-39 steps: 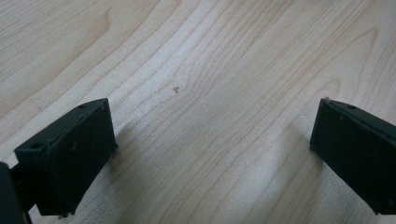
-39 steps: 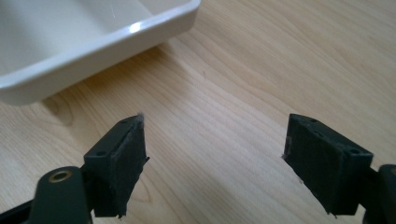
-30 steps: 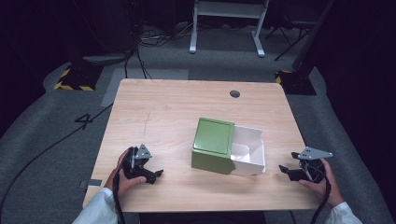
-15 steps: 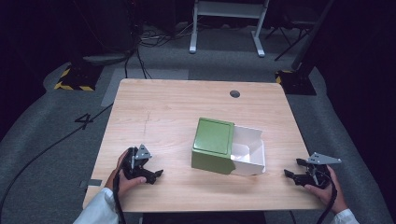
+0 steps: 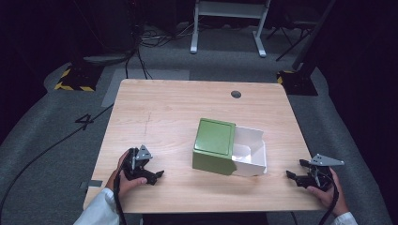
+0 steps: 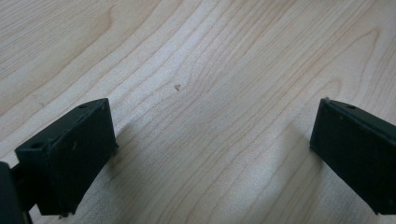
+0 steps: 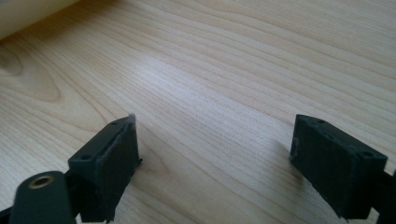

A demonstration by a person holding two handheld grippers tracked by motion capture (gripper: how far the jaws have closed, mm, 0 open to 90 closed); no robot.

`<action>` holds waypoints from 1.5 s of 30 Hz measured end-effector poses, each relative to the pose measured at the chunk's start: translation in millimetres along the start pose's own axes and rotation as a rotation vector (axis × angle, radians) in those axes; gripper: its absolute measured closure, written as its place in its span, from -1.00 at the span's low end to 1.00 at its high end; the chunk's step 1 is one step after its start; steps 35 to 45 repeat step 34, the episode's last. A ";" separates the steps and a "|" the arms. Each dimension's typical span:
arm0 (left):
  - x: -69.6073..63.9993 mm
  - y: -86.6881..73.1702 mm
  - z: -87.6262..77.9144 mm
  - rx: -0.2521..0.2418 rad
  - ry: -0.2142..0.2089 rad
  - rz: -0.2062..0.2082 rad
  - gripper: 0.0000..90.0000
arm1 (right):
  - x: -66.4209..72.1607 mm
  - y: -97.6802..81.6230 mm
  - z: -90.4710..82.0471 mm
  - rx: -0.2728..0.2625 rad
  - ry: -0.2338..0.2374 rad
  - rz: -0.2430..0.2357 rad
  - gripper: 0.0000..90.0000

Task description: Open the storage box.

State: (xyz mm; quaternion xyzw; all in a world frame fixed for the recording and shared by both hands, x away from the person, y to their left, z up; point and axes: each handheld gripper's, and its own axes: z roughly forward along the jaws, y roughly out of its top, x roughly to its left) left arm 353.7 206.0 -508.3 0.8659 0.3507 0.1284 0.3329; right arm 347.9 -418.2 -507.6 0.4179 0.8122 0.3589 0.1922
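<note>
On the tabletop (image 5: 164,112), the left gripper (image 5: 157,175) and right gripper (image 5: 293,177) rest with jaws spread, empty, well apart from the green-and-white box (image 5: 215,145) between them.

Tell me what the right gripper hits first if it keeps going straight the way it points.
Probably the white tray of the box: the right gripper points left along the table toward it, jaws open.

A black "4" marked on the grey floor (image 5: 56,154) left of the table (image 5: 164,108).
</note>
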 end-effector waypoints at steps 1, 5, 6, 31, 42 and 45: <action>0.0 0.0 0.0 0.000 0.000 0.000 -0.99 | 0.1 0.2 0.2 0.001 0.000 0.001 -0.66; 0.0 0.0 0.0 0.000 0.000 0.001 -0.99 | 0.5 0.5 0.6 0.000 -0.002 0.004 -0.66; 0.0 0.0 0.0 0.000 0.000 0.000 -0.99 | 0.6 0.5 0.6 0.001 -0.002 0.005 -0.66; 0.7 0.6 0.5 0.000 -0.003 0.001 -1.00 | 0.5 0.6 0.7 0.000 -0.005 0.008 -0.65; 0.9 0.8 0.5 0.003 -0.001 0.003 -1.00 | 0.4 0.6 0.7 0.000 -0.005 0.008 -0.65; 0.9 0.8 0.5 0.003 -0.001 0.003 -1.00 | 0.4 0.6 0.7 0.000 -0.005 0.008 -0.65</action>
